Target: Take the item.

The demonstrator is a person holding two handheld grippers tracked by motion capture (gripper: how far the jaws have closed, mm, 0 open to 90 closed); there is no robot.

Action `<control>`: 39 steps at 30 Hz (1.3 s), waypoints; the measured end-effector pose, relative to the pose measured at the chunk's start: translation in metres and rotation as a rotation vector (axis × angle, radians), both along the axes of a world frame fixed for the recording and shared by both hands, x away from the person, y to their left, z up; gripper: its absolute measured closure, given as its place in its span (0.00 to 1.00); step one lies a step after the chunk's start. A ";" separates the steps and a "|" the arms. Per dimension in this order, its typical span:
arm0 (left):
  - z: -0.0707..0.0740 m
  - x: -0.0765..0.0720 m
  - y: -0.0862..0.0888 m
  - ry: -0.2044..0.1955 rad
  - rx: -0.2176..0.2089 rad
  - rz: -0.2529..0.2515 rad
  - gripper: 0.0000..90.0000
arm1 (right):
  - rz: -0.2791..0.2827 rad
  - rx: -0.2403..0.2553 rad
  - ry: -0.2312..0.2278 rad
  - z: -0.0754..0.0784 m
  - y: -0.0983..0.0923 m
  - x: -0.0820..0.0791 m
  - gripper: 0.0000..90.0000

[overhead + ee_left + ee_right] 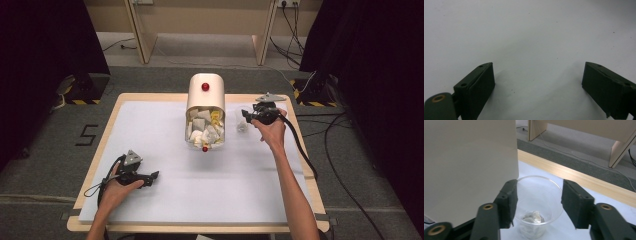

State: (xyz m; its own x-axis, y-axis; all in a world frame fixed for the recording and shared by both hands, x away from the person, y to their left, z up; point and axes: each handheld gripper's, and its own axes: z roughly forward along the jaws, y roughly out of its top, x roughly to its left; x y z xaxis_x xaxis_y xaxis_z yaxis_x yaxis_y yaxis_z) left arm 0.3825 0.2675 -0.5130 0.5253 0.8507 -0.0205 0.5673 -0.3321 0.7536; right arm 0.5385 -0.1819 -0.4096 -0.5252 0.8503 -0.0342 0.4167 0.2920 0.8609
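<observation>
A cream, round-topped container point(205, 107) with a red knob stands at the table's far middle, its clear front full of white and yellow packets point(205, 131). Just right of it stands a clear plastic cup point(242, 122). My right gripper point(245, 115) hovers over the cup, open. In the right gripper view, my right gripper point(537, 201) has a jaw on either side of the cup point(539, 178) without touching it, and a small pale crumpled piece point(532, 217) lies at the cup's bottom. My left gripper point(156, 176) rests at the near left, open, with nothing between the jaws of the left gripper point(537, 85).
A white mat point(200, 190) covers the wooden table point(300, 165). The cream container's wall point(469, 157) rises close on the left in the right gripper view. Cables trail from both grippers. Wooden furniture legs point(142, 40) stand on the floor beyond the table.
</observation>
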 end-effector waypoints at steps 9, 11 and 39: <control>0.000 0.000 0.000 0.001 -0.001 0.000 0.11 | -0.006 0.024 0.018 0.002 0.000 -0.002 0.27; 0.000 0.000 0.000 0.001 0.000 0.000 0.11 | -0.010 0.024 0.024 0.002 0.000 -0.002 0.25; 0.000 0.000 0.000 0.001 0.000 0.000 0.11 | -0.002 0.011 0.057 -0.005 -0.007 -0.033 0.22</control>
State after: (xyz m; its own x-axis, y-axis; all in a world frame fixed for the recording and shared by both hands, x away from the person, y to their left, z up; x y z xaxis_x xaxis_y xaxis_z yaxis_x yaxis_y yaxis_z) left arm 0.3824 0.2676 -0.5129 0.5254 0.8506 -0.0209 0.5682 -0.3325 0.7527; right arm 0.5057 -0.1887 -0.4150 -0.5245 0.8514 0.0056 0.4658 0.2814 0.8389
